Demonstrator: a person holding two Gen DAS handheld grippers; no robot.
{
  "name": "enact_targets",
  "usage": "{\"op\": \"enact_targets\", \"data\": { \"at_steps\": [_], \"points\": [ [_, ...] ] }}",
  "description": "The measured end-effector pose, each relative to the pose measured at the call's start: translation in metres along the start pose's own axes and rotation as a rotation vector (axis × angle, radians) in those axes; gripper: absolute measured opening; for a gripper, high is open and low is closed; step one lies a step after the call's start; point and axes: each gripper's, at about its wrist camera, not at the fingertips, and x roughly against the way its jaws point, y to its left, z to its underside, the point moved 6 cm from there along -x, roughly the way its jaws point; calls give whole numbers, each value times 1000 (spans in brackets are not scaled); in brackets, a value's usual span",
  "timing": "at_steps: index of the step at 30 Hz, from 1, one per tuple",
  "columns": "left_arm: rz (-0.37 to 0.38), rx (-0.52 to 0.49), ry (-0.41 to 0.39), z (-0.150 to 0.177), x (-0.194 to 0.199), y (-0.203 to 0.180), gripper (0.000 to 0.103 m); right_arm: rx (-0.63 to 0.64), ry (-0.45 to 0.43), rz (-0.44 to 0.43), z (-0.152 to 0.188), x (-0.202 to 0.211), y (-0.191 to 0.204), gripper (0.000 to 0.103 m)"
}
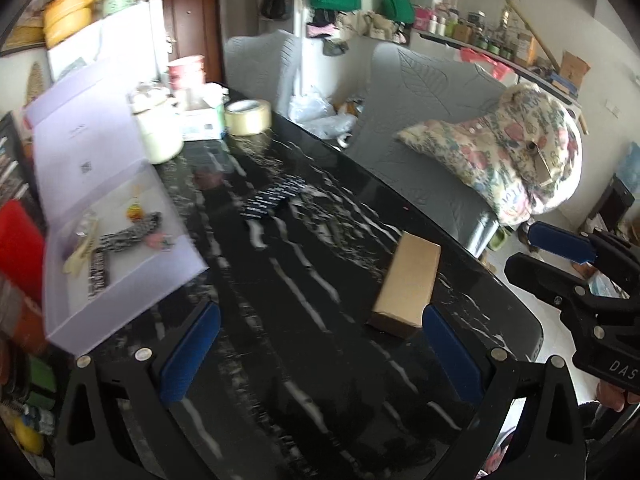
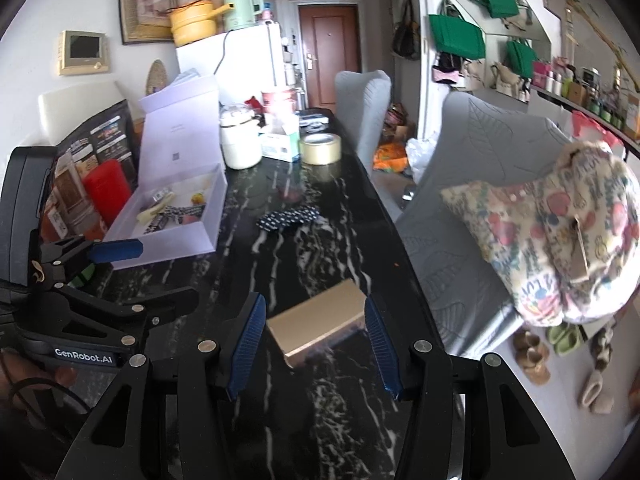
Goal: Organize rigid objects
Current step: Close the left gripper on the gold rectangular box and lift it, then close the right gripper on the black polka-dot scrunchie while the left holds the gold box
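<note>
A brown cardboard box [image 1: 406, 284] [image 2: 320, 320] lies flat on the black marbled table [image 1: 280, 400] [image 2: 320, 408], near its right edge. My right gripper [image 2: 314, 344] is open and hovers just short of the box, which shows in the gap ahead of its blue pads [image 2: 248, 344], untouched. In the left wrist view that right gripper [image 1: 536, 254] hangs off to the box's right. My left gripper [image 1: 320, 356] [image 2: 160, 272] is open and empty, with the box beyond its right fingertip. A black dotted pouch [image 1: 272, 200] [image 2: 288, 216] lies mid-table.
An open lilac box [image 1: 132, 300] [image 2: 168, 248] holding several small items stands at the table's left. Behind it are a white jar [image 1: 158, 132] [image 2: 240, 144], a tape roll [image 1: 248, 116] [image 2: 320, 148] and a tissue box. Grey chairs and a floral cushion [image 2: 560, 232] line the right side.
</note>
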Motion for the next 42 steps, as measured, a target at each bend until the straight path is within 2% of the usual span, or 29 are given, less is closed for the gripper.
{"op": "enact_targets", "data": {
  "at_steps": [7,12,19,25,27,31,32,35,42],
  "points": [
    [103,-64,58,-3,-40,-39,103,-58,39,6,16,-15,-34,52],
    [105,-131,79,-7,-67,-61,103,-82,63,20,23,-25,-56,52],
    [92,-149,143,-7,-106,-69,102,-108,82,50,23,-37,-83,52],
    [62,-167,184,-3,-124,-70,82,-114,108,48,21,-52,-94,52],
    [60,-175,196,-1,-129,-72,79,-113,114,43,20,-57,-95,52],
    [64,-168,191,1,-133,-72,47,-113,130,17,16,-71,-96,52],
    [48,-167,181,0,-132,-71,44,-112,135,12,15,-74,-96,52],
    [1,-183,167,-1,-131,-64,44,-100,145,1,10,-84,-96,52],
    [-51,-80,134,-9,-107,-23,44,-33,166,-58,-10,-113,-82,52]
  ]
}}
